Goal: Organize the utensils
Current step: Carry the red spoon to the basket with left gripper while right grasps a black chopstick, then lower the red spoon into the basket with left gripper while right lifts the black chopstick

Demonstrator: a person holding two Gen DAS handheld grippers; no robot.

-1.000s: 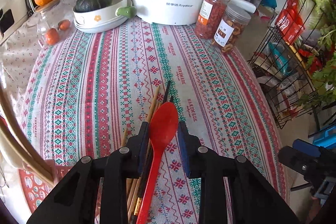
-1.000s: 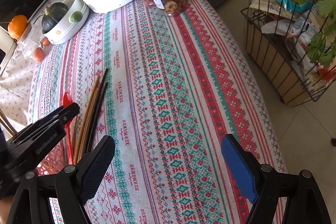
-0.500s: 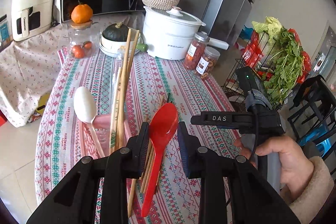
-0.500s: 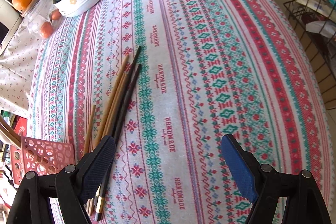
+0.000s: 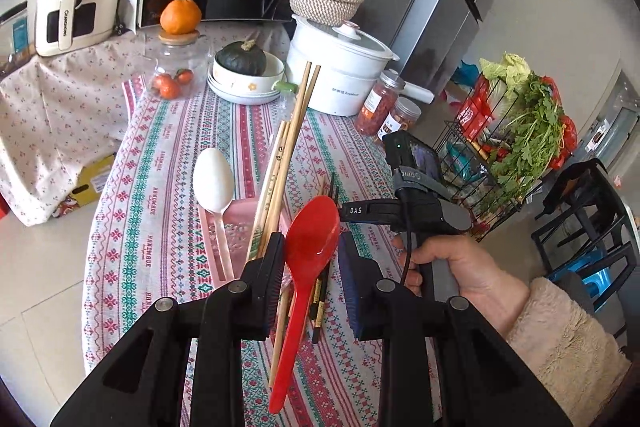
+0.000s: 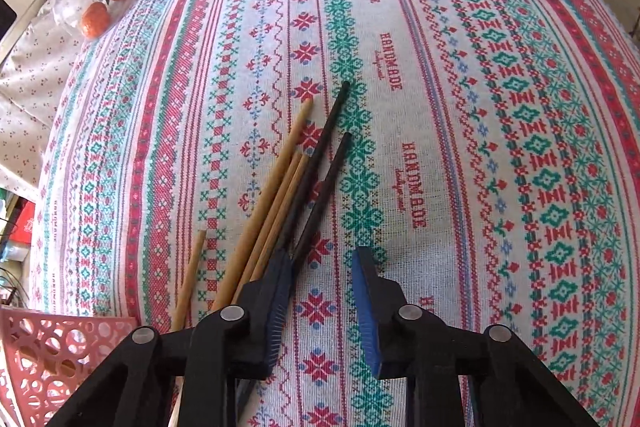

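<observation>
The left gripper grips the red spoon raised above the pink holder at centre frame, while the right gripper, parted and empty, sits nearest the chopsticks, which run lengthwise toward upper centre.

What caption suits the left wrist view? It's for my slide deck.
Left gripper holds a red spoon above the pink basket already holding chopsticks and a white spoon.

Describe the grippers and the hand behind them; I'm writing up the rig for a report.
Both grippers, left and right, have black angular finger frames with silver rivets and blue ribbed pads. The right unit carries white "DAS" lettering, a grey strap and a black cable. The right hand is bare, with a fuzzy beige sleeve.
</observation>
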